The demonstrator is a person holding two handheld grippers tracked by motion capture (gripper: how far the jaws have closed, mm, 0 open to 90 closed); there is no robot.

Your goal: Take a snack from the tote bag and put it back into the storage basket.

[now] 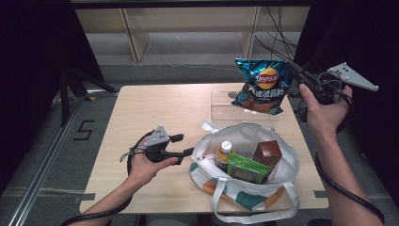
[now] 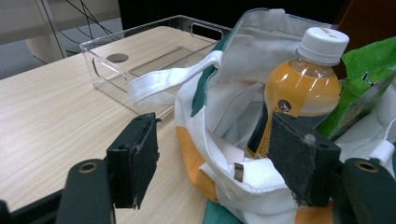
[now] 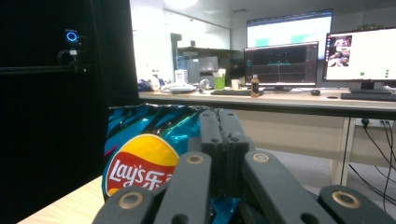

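On a pale wooden table ringed by dark curtains, a blue Lay's chip bag hangs in the air above a clear plastic tray, pinched at its top edge by the right gripper, whose 2 jaws are pressed together on the foil; in the right gripper view the jaws hide the bag's right part. The left gripper rests with jaws wide beside the white tote bag, whose rim lies between them untouched. The tote holds an orange drink bottle, a green packet and a brown box.
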